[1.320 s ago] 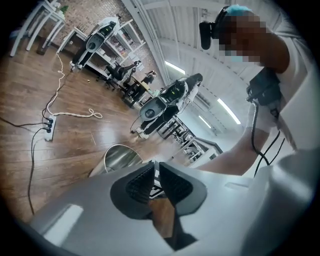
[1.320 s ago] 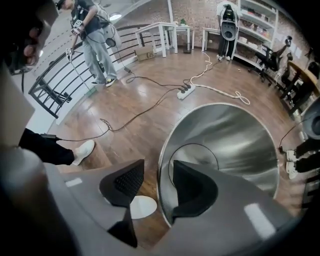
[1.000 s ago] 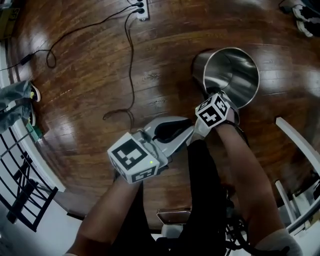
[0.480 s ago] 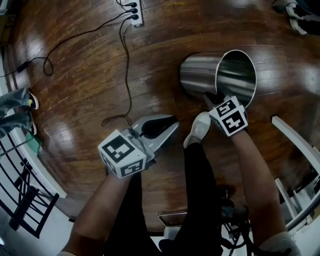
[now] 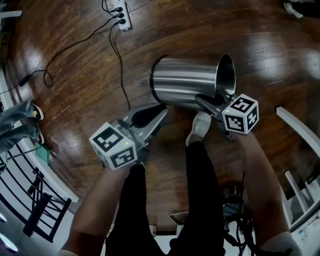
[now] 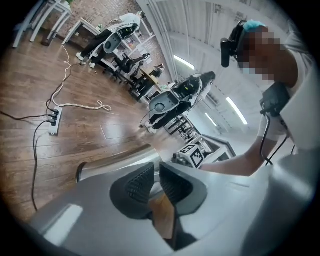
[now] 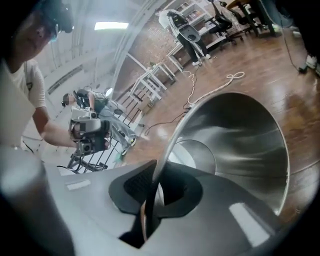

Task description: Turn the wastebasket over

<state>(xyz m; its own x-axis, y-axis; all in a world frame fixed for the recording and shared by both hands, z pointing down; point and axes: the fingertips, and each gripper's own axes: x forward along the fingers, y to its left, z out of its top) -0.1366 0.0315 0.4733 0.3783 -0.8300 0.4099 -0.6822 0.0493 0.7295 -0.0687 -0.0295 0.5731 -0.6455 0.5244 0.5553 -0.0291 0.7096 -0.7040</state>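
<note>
Wooden floor [image 5: 70, 95] is spreading under everything, and the steel wastebasket [image 5: 182, 82] is tilting on its side over it, mouth facing right in the head view. Your right claw [image 5: 204, 100] is pinching the wastebasket's rim, its jaws having just been closing on the metal. Your left claw [image 5: 158, 111] is hovering just beside the wastebasket's wall, jaws slightly apart, gripping nothing.

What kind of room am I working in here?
Likely a lab or workshop: hardwood floor, a power strip with trailing cables, and white metal racks along a brick wall.
</note>
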